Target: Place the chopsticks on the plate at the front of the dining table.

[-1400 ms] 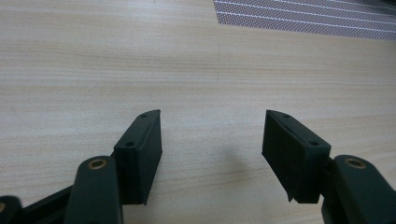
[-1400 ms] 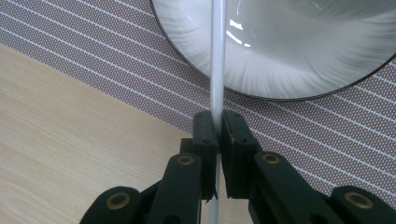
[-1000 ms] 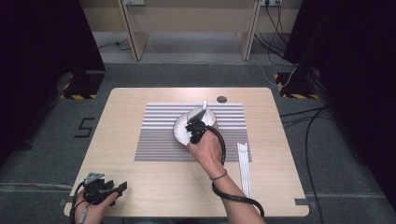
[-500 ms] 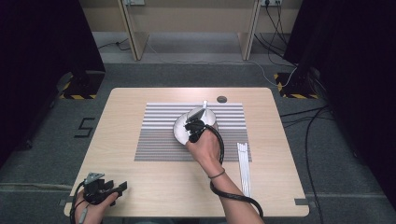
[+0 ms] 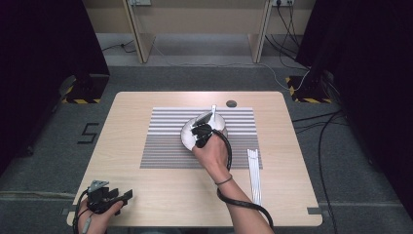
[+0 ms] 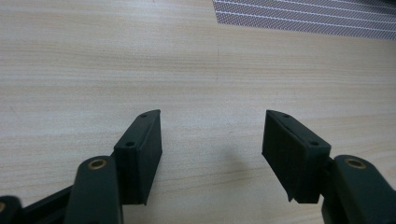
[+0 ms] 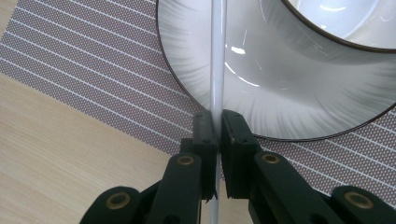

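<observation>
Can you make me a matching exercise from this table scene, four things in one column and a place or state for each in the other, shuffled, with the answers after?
Column one:
1. right hand-held gripper
2. left hand-held gripper
3. bowl
4. white strips

Column two:
A. open over bare wood at the table's near left corner
B. lying on the wood just right of the striped mat
C. standing on the striped mat
D. shut on a thin white stick that crosses the bowl's side

Pairs: 1-D, 2-A, 3-C, 4-B
</observation>
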Motion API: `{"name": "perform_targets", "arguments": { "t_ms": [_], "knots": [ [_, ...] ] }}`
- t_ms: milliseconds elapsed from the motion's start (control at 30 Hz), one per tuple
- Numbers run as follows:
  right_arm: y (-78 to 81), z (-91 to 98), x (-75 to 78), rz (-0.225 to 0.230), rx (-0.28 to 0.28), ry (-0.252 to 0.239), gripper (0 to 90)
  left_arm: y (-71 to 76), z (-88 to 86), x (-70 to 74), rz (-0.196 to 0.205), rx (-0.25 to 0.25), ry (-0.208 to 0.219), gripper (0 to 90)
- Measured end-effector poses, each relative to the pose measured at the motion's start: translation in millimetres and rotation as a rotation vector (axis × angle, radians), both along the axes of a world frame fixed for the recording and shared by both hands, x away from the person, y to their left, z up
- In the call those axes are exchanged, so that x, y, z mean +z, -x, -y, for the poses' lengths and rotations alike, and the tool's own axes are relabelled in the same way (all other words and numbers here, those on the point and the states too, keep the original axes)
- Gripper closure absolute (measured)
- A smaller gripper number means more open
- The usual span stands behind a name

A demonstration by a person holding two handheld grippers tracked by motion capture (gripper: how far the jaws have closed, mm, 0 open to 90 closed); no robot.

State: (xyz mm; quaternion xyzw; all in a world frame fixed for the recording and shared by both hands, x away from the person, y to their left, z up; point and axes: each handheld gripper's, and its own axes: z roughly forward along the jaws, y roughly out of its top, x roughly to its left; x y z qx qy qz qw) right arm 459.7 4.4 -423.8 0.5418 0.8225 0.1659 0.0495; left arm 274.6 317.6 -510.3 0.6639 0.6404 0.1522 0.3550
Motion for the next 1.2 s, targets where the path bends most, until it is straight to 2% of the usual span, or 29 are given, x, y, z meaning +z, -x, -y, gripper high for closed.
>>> {"name": "perform_targets", "arguments": {
  "t_ms": [1200],
  "knots": [
    [-18.5,-7.7,-7.0,0.002,-0.030,-0.017,85.0,-0.1,-0.1,0.0,-0.001,-0.003,0.004,37.6]
  ]
}}
